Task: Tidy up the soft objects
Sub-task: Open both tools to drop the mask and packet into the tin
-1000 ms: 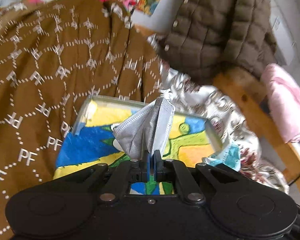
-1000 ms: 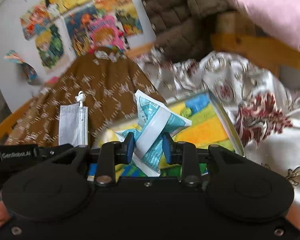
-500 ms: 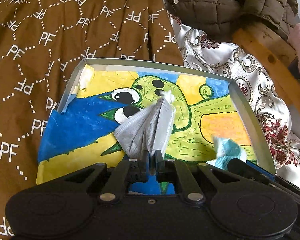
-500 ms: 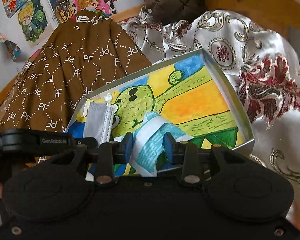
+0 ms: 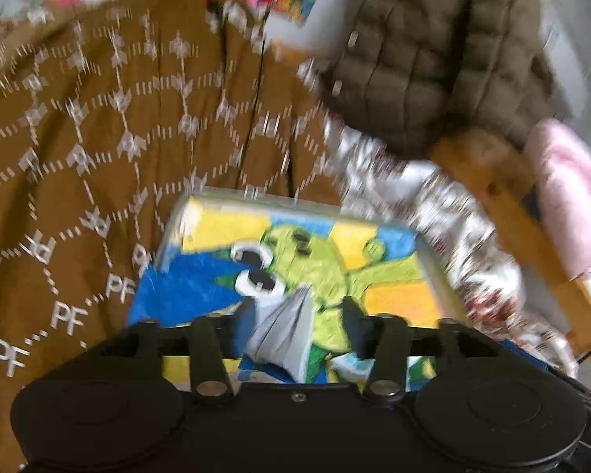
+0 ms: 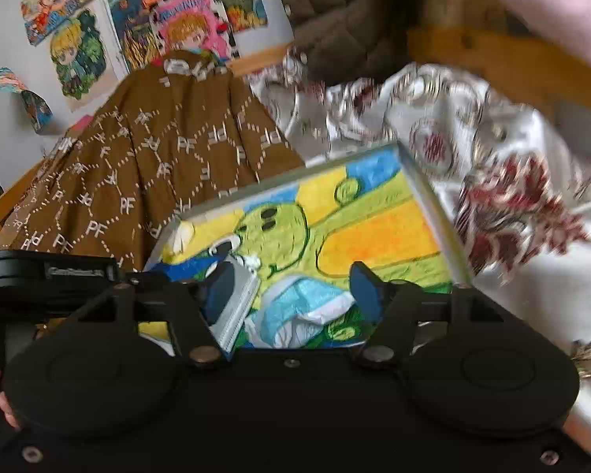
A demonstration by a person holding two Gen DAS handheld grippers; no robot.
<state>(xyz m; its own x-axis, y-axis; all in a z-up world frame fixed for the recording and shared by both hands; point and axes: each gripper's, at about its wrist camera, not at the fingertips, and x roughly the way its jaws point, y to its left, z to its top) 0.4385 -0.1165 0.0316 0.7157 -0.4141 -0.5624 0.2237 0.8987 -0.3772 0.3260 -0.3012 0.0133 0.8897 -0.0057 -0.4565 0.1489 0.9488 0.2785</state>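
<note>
A shallow tray (image 5: 433, 260) with a bright green cartoon picture inside lies on the bed; it also shows in the right wrist view (image 6: 425, 201). A grey face mask (image 5: 281, 331) lies in the tray between the fingers of my open left gripper (image 5: 297, 321). In the right wrist view the grey mask (image 6: 236, 303) lies left of a blue and white packet (image 6: 303, 311), which rests in the tray between the fingers of my open right gripper (image 6: 295, 287). Neither gripper holds anything.
A brown patterned cloth (image 5: 98, 138) covers the bed to the left. A white and red satin cloth (image 6: 492, 165) lies right of the tray. A quilted brown jacket (image 5: 433, 51), a pink cloth (image 5: 571, 189) and a wooden rail (image 6: 492, 55) are behind.
Both grippers have opened. The grey mask and the blue packet, held before, now lie in the tray. Both views have tilted up and back.
</note>
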